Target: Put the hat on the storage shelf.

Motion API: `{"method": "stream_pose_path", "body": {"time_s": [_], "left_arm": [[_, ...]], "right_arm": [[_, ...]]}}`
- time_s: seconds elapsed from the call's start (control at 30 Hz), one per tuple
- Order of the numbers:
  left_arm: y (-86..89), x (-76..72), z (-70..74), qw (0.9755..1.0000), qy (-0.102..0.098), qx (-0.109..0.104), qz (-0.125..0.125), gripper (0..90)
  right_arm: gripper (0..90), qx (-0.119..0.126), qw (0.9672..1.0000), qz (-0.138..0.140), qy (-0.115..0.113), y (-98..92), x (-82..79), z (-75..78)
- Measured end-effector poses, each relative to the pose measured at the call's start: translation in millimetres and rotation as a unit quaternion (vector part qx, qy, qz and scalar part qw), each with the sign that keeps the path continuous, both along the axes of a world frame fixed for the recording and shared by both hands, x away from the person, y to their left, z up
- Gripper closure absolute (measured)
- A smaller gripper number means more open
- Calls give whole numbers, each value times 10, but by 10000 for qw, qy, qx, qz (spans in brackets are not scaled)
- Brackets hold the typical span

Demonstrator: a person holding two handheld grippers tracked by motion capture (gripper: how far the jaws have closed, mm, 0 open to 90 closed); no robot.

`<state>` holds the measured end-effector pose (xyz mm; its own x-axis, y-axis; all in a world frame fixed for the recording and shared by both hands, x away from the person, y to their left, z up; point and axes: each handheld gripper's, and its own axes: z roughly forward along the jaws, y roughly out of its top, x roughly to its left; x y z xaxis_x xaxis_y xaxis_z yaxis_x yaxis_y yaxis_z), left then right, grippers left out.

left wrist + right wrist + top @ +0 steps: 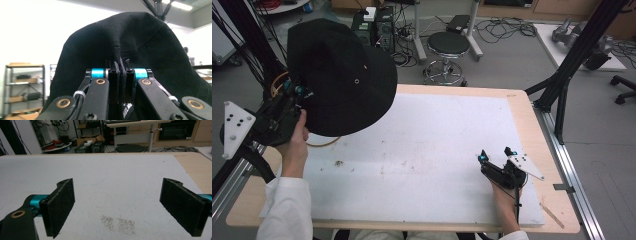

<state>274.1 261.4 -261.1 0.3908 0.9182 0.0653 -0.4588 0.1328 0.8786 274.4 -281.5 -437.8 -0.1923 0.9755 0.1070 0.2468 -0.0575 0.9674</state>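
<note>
Left gripper (301, 91), upper left, pinches only a fold of the hat (343, 75) (thin bite), so your jerking could drop it.

Right gripper (117, 207) low over the counter (112, 177), jaws spread wide with nothing between them. White mat, speckled with a dark smudge (118, 222) just ahead; bare wood strip along the right edge. Beyond: round stool (130, 148), cluttered floor.
</note>
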Motion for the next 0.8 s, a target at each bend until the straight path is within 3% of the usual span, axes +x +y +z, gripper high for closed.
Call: {"method": "stream_pose_path", "body": {"time_s": [0.3,0.5,0.53,0.8], "left_arm": [[196,81,67,9975,-46,-64,708,871],[389,180,91,9940,22,-207,1072,872],[426,213,87,9925,51,-207,1201,871],[513,334,24,9874,295,-264,1533,872]], "right_arm": [[120,20,10000,9,5,5,-3,1],[120,25,10000,17,4,5,-2,1],[120,23,10000,23,9,4,-3,1],[120,-10,10000,68,-5,4,-5,1]]}}
